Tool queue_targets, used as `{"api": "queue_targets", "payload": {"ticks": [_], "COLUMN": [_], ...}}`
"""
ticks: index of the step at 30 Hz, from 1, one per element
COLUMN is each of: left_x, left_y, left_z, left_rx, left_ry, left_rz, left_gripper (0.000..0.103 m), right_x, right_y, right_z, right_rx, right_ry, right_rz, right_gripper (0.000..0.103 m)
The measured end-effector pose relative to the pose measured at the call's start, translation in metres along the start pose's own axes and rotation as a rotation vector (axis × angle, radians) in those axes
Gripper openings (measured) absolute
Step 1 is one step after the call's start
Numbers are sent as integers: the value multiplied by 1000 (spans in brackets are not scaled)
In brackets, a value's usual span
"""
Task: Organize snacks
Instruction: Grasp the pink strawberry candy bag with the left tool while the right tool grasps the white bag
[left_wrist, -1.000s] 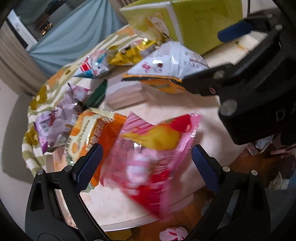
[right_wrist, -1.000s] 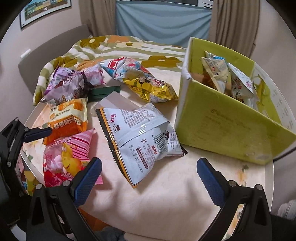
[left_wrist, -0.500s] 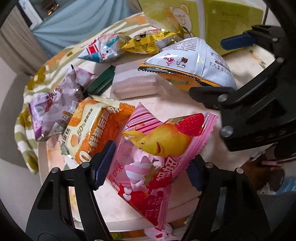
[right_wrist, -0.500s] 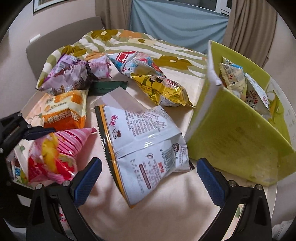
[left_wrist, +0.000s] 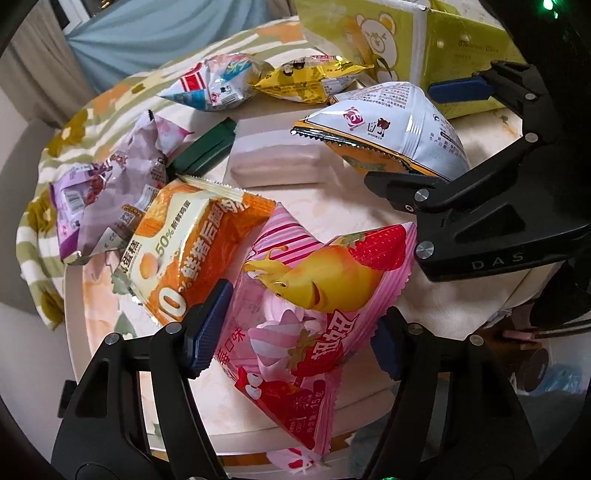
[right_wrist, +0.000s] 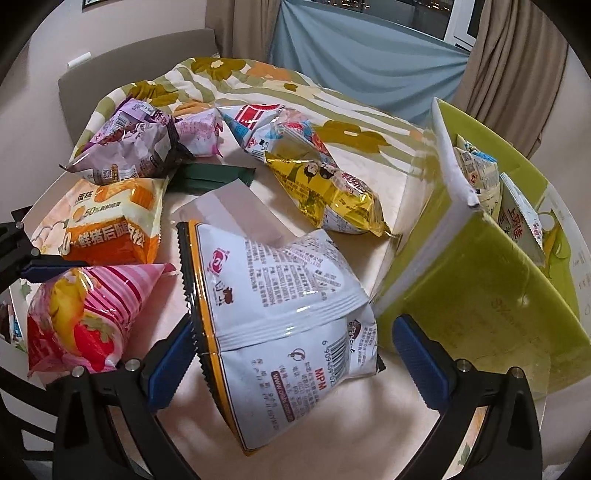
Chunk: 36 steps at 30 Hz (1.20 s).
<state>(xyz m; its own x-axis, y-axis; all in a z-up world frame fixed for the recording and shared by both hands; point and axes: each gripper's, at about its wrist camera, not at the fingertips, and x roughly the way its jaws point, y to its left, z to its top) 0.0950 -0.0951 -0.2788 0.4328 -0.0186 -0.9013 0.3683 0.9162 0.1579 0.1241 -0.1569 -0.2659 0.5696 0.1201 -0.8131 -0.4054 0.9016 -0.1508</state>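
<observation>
1. The pink bag (left_wrist: 314, 295) lay near the table's (left_wrist: 351, 210) front edge, just beside the orange bag (left_wrist: 192, 243). The left gripper (left_wrist: 295, 332) straddled its middle; the jaws were closing, and both pads already pressed its sides.

2. It looked air-puffed and light, its film glossy and likely slippery. The contents were probably fragile, so I judged a gentle squeeze across the pillowed middle better than a hard pinch. The crimped end seams were flatter and stiffer, a surer hold if the belly slid.

3. The white bag (right_wrist: 280, 306) lay between the pink bag and the green box (right_wrist: 480, 280), its far end touching the box. The right gripper (right_wrist: 295, 354) was spread wide around its near end. The left pad sat at the serrated seam; the right pad stood clear, so nothing was held.

4. That bag seemed larger, soft and crinkly, also light. Its serrated seam or the creased middle looked the best purchase.

5. The box already held a few packets, standing upright.
</observation>
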Motion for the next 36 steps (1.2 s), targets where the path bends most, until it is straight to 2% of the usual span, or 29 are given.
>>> {"api": "queue_targets", "payload": {"ticks": [1, 2, 5, 8, 17, 25, 29, 32, 36], "left_x": [-1, -1, -3, -6, -31, -76, -105, -126, -140], "left_y": [0, 1, 5, 6, 9, 19, 22, 23, 23], "left_z": [-1, -2, -3, -4, -9, -6, 6, 26, 60], "left_rx": [-4, -9, -25, -32, -36, -59, -60, -42, -35], "left_ry": [0, 2, 2, -3, -36, -113, -185, -258, -314], "left_rz": [-3, -4, -14, -25, -56, -97, -132, -143, -151], "left_gripper": [65, 65, 65, 65, 63, 63, 63, 63, 63], "right_x": [1, 2, 7, -2, -31, -86, -120, -147, -173], "right_y": [0, 0, 3, 9, 6, 11, 9, 4, -14], "right_z": [-1, -1, -4, -5, -5, -1, 5, 10, 20], "right_rx": [-5, -9, -24, -46, 31, 106, 166, 217, 266], "right_ry": [1, 7, 37, 16, 0, -41, -80, -114, -152], "right_rz": [4, 8, 23, 5, 10, 9, 7, -11, -43], "right_gripper": [99, 87, 70, 56, 49, 48, 48, 48, 48]}}
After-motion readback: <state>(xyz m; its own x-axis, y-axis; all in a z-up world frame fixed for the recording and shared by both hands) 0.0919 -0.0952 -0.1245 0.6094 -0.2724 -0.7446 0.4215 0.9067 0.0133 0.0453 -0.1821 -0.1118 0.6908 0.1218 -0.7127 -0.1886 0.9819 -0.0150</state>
